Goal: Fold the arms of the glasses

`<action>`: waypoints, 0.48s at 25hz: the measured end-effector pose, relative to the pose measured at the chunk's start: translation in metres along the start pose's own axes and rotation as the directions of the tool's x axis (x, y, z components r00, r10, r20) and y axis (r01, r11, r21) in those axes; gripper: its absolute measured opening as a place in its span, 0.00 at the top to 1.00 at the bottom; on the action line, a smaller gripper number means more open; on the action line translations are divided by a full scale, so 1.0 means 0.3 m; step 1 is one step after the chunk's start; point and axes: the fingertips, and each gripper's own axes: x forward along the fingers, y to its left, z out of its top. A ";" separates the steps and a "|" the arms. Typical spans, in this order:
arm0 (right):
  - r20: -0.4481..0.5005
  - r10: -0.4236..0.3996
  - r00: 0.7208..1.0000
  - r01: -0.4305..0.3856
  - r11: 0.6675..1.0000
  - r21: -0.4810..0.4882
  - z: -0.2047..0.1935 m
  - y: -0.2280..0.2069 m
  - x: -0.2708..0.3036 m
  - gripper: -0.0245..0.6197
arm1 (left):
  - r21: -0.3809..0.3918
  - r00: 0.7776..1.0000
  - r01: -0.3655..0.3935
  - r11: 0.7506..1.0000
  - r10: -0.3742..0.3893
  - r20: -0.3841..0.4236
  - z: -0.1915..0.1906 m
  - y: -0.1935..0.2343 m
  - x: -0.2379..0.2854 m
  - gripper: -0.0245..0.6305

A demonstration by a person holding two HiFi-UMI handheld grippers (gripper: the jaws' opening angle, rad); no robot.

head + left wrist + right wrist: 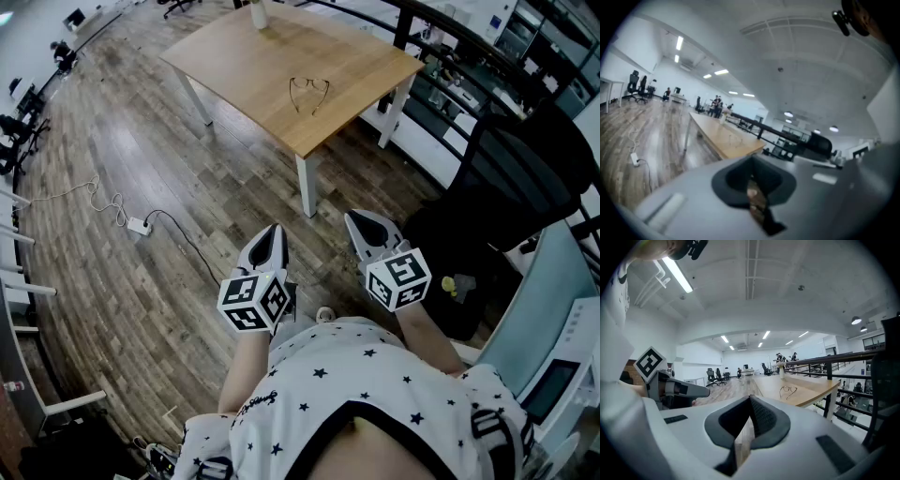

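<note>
- The only print I can find is the black-and-white square markers on the cubes of the left tool (273, 236) and the right tool (361, 228). A line of script near the hem of the person's star-patterned shirt (375, 375) is too small for me to read.
- The glasses (309, 94) have a thin dark wire frame and clear, rounded lenses. Both arms are unfolded and point back toward me.
- They lie flat on the table (234, 56), which has a light wood top and white legs. They sit toward its near corner, with bare wood all round them.
- A small white vase (258, 11) stands at the far edge of the table, well apart from the glasses.
- Both tools are clenched on nothing, their jaws meeting at the tips. I hold them side by side close to my body, over the wood-plank floor (112, 309) and well short of the table.
- A white power strip (139, 225) with its cable lies on the floor to my left.
</note>
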 end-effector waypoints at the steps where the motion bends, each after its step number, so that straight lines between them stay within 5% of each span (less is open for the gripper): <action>1: 0.001 -0.002 1.000 0.002 1.000 -0.003 0.004 -0.005 -0.004 0.94 | 0.001 1.000 -0.003 1.000 0.003 0.002 -0.002 -0.006 0.002 0.95; 12: 0.003 0.025 1.000 -0.025 1.000 -0.019 0.011 0.010 -0.033 0.94 | -0.030 1.000 -0.011 0.999 0.010 -0.015 -0.043 -0.030 -0.003 0.95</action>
